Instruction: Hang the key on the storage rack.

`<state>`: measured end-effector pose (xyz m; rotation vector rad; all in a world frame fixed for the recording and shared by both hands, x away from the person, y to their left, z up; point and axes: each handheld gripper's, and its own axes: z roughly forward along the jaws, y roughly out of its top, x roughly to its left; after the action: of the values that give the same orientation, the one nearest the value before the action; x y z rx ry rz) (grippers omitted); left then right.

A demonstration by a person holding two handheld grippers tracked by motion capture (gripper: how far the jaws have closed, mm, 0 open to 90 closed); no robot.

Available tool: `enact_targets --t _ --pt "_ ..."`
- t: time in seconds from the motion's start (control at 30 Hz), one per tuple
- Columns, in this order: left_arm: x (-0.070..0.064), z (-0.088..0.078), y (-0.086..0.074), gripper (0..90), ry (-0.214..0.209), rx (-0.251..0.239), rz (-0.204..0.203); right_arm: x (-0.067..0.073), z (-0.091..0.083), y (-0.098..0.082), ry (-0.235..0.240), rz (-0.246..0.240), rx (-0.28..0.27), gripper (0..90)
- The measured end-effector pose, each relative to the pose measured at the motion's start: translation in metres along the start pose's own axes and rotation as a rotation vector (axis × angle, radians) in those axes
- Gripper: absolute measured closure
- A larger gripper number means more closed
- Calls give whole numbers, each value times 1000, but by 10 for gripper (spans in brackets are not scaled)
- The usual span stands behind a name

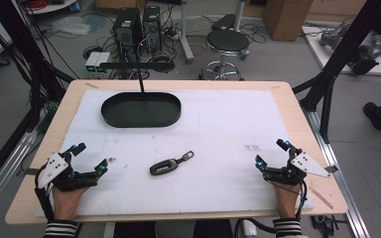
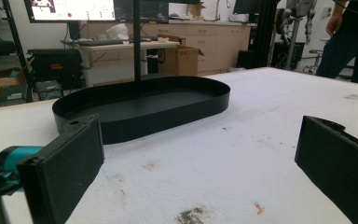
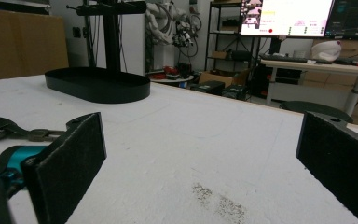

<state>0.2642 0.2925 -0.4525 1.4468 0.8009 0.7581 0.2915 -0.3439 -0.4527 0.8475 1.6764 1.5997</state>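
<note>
A dark car key fob [image 1: 164, 166] with a metal ring lies on the white mat near the middle front. In the right gripper view the fob [image 3: 0, 129] peeks out at the far left behind the left jaw. A black oval tray [image 1: 141, 109] with an upright post stands at the back left; the tray [image 2: 142, 105] is straight ahead in the left gripper view. My left gripper [image 1: 90, 158] rests at the front left, jaws wide apart and empty. My right gripper [image 1: 272, 152] rests at the front right, also open and empty.
The white mat [image 1: 218, 124] covers most of the wooden table [image 1: 297, 104]. Black frame posts stand at both sides. A stool [image 1: 226, 42] and computer towers [image 1: 136, 27] sit on the floor beyond the far edge. A person [image 2: 349, 42] stands off to the right.
</note>
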Motion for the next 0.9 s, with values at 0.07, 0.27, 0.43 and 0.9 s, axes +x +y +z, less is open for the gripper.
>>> enact_targets --t 0.07,0.27,0.43,0.9 --pt "0 0 0 17 -2 1 7 0 0 0 0 -8 -2 4" --pt "-1 0 0 17 -2 3 4 -2 0 0 0 15 -4 4" --pt "0 0 0 17 0 4 1 -2 0 0 -3 6 -6 4" --pt "3 4 16 17 -66 30 21 -2 -1 0 -6 24 -8 4"
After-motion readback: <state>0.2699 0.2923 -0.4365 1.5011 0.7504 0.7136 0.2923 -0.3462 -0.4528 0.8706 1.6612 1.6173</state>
